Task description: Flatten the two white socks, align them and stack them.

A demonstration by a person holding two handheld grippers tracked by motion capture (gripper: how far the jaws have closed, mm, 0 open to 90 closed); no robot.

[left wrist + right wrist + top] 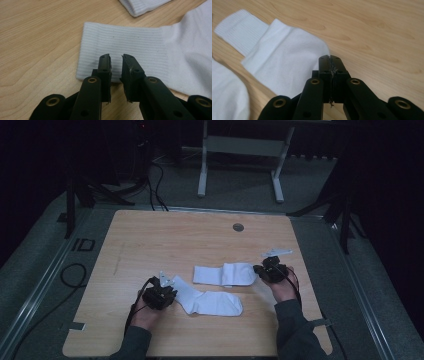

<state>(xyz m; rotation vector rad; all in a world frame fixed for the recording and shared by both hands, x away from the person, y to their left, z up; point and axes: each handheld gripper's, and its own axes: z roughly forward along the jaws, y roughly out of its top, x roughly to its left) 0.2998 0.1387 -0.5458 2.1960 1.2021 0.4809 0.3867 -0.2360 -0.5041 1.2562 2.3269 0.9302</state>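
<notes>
Two white socks lie on the wooden table (150, 240). The near sock (207, 299) has its ribbed cuff (130, 42) toward my left gripper (171, 290). In the left gripper view that gripper (116, 58) hovers over the cuff's near edge, open by a narrow gap with nothing in it. The far sock (225, 274) lies flat, its toe end at my right gripper (257, 269). In the right gripper view that gripper (330, 58) is shut, and its tips touch the toe edge of the far sock (287, 60). I see no cloth between the jaws.
A round grommet hole (238, 227) sits near the table's far edge. Behind the table stand the white legs of another desk (202, 170), and dark stands rise on both sides. Cables (72, 275) lie on the floor at the left.
</notes>
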